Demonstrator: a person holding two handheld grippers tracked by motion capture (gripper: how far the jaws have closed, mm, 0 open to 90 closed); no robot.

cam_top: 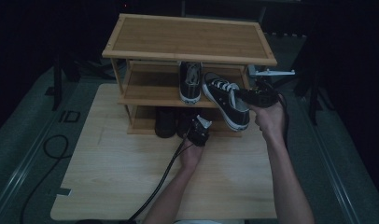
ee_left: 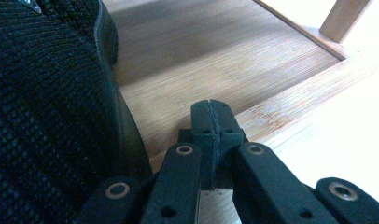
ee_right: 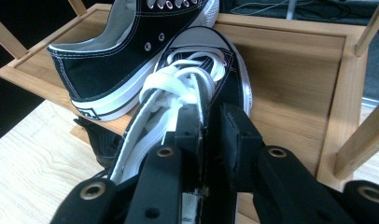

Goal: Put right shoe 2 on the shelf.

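Right tool (cam_top: 253, 95) is clamped on the side wall of the black sneaker (cam_top: 223, 100), which hangs tilted, toe toward the middle shelf (cam_top: 145, 100) of the shoe rack (cam_top: 187, 39), just beside its mate (cam_top: 190, 84). Light; soft canvas upper will flex, rubber sole is stiff. Grip near the collar or heel looks firmest. Left tool (ee_left: 211, 123) is closed, empty, low beside a dark knit shoe (ee_left: 43, 107) by the bottom shelf.

black white-laced sneaker (cam_top: 225, 100) tilted at middle shelf edge.
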